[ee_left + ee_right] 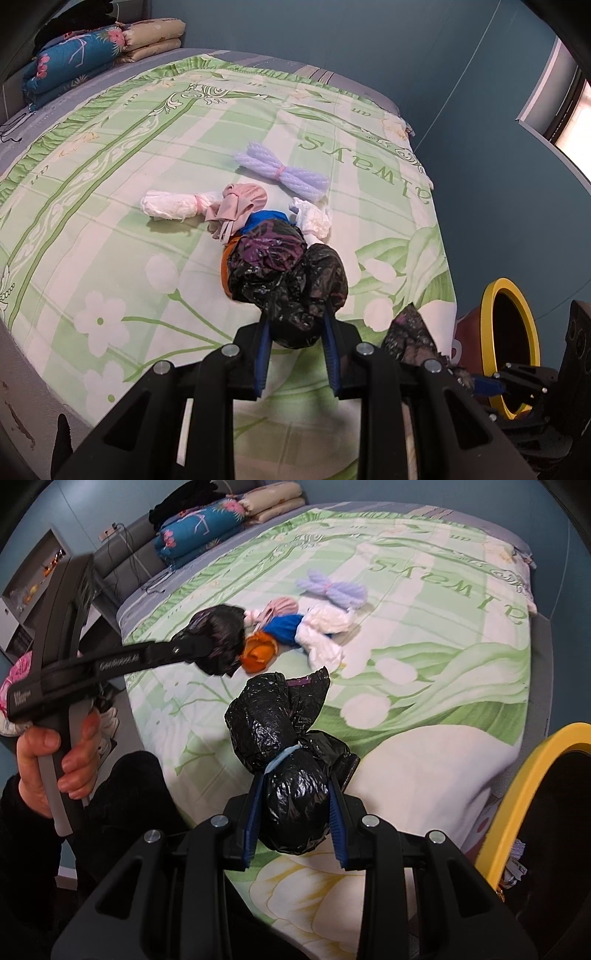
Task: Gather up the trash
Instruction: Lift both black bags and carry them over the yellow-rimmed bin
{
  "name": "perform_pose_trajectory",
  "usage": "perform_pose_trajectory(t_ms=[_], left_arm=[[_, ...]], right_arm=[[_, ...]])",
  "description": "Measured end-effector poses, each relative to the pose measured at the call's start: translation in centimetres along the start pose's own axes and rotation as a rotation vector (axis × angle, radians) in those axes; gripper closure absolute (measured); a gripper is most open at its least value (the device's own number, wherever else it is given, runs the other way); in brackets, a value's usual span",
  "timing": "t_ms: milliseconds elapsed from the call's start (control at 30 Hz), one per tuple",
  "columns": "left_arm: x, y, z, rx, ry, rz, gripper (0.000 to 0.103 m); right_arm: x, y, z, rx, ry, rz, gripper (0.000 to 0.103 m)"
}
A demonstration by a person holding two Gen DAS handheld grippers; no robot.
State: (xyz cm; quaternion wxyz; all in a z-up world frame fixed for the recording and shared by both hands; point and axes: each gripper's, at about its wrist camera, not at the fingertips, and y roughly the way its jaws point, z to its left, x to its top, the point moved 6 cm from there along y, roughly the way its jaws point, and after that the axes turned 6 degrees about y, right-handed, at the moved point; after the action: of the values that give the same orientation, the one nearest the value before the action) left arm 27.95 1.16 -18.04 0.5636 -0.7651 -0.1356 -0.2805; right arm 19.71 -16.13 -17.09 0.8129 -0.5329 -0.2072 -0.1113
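1. Left gripper [297, 334]: blue pads pinch a crumpled black plastic bundle [291, 280] from both sides. The bundle is clear of the bed sheet [110, 221] and hangs in front of the pile.
2. Right gripper [295, 812]: pads clamp the lower lobe of a second black bag bundle [284, 746], tied at its waist with a pale blue band [282, 757]. Its upper lobe sticks up and to the left above the jaws, over the near edge of the bed.
3. In the right wrist view the left gripper reaches in from the left, gripped by a hand [55, 760] in a dark sleeve; its black bundle sits just beside the orange piece [258, 655].
4. Trash remaining on the sheet, grouped near the middle: orange piece, blue piece [284, 627], pink cloth wad [240, 206], white roll tied with a pink band [173, 205], white crumpled wad [314, 218], and a lilac mesh bundle [280, 171] tied at its centre, a little beyond the others.
5. Bin with a yellow rim [517, 350] stands off the bed's near right corner, mouth tilted toward the cameras. In the left wrist view the right gripper's tip and a corner of its bag show just beside the rim.
6. Folded blue floral and beige quilts [92, 55] lie stacked at the far end of the bed.
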Motion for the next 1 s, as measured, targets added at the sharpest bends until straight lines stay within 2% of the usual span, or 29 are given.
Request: perform_pose_trajectory(t_ms=[500, 1000], left_arm=[[-0.2, -2.8, -2.0, -0.039, 0.023, -0.047, 0.080], [-0.3, -4.3, -5.7, -0.110, 0.044, -0.074, 0.080]], right_arm=[[1.4, -4.7, -1.9, -0.015, 0.058, -0.106, 0.073], [2.1, -10.0, -5.9, -0.034, 0.160, -0.234, 0.073]])
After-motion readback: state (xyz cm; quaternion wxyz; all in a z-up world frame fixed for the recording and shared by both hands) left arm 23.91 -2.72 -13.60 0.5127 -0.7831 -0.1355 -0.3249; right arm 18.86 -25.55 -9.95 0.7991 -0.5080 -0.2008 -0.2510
